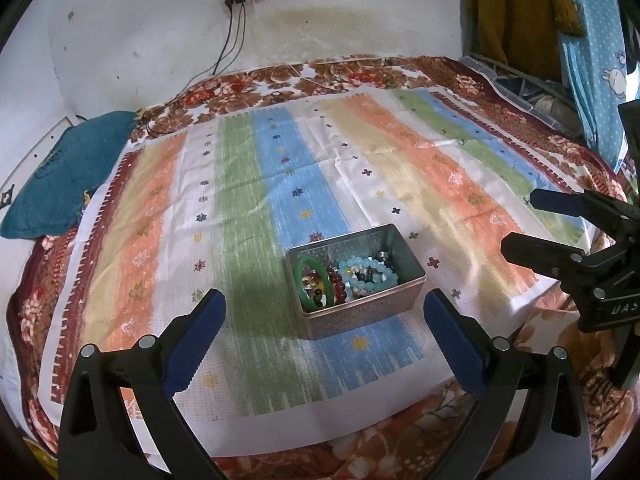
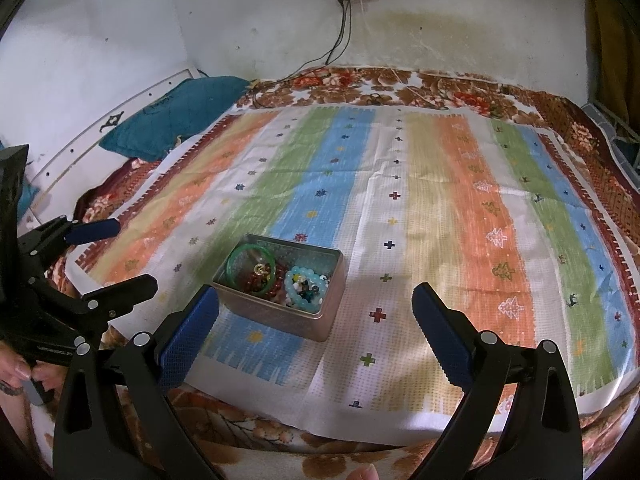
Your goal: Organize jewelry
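Observation:
An open silver tin box [image 1: 362, 314] [image 2: 276, 312] stands on the striped cloth [image 1: 256, 184] [image 2: 440, 200]. Inside lie a green bangle [image 1: 308, 292] [image 2: 244, 256], a dark red bead bracelet [image 1: 338, 286] [image 2: 272, 284] and light blue bead bracelets [image 1: 370, 274] [image 2: 306, 284]. My left gripper [image 1: 324, 308] is open and empty, hovering just in front of the box. My right gripper [image 2: 316, 304] is open and empty, with the box near its left finger. The right gripper also shows in the left wrist view [image 1: 524, 224], the left gripper in the right wrist view [image 2: 120, 252].
The cloth lies on a floral bedspread [image 1: 400, 436] [image 2: 360, 80]. A teal pillow [image 1: 68, 176] [image 2: 176, 112] lies at the far left by the wall. Cables [image 1: 230, 44] hang from a wall socket. Clothes [image 1: 520, 16] hang at the right.

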The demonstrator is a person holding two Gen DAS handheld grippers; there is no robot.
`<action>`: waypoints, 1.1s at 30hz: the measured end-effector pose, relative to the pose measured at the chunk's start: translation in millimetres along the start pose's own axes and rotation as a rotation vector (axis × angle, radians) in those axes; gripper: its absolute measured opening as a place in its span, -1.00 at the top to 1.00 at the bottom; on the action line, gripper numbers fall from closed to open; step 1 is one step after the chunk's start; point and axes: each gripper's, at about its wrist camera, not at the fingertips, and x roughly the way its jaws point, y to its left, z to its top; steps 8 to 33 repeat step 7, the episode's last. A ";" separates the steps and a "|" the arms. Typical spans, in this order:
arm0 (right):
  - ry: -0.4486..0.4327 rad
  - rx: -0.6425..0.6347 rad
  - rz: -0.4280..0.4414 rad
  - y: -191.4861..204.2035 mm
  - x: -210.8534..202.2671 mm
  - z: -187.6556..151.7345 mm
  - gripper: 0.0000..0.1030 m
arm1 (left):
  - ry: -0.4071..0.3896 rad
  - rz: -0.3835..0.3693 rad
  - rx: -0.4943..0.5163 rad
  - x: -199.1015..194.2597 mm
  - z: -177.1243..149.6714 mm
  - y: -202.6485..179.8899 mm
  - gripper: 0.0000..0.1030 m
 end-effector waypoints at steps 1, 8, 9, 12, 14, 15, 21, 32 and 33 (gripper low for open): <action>0.000 -0.003 -0.002 0.7 -0.1 -0.2 -0.90 | 0.000 -0.003 0.001 0.0 0.9 -0.1 -0.89; 0.005 -0.004 -0.011 0.8 1.4 0.2 -0.90 | -0.013 -0.019 0.017 -2.6 1.2 -2.3 -0.89; 0.005 -0.004 -0.011 0.8 1.4 0.2 -0.90 | -0.013 -0.019 0.017 -2.6 1.2 -2.3 -0.89; 0.005 -0.004 -0.011 0.8 1.4 0.2 -0.90 | -0.013 -0.019 0.017 -2.6 1.2 -2.3 -0.89; 0.005 -0.004 -0.011 0.8 1.4 0.2 -0.90 | -0.013 -0.019 0.017 -2.6 1.2 -2.3 -0.89; 0.005 -0.004 -0.011 0.8 1.4 0.2 -0.90 | -0.013 -0.019 0.017 -2.6 1.2 -2.3 -0.89; 0.005 -0.004 -0.011 0.8 1.4 0.2 -0.90 | -0.013 -0.019 0.017 -2.6 1.2 -2.3 -0.89; 0.005 -0.004 -0.011 0.8 1.4 0.2 -0.90 | -0.013 -0.019 0.017 -2.6 1.2 -2.3 -0.89; 0.005 -0.004 -0.011 0.8 1.4 0.2 -0.90 | -0.013 -0.019 0.017 -2.6 1.2 -2.3 -0.89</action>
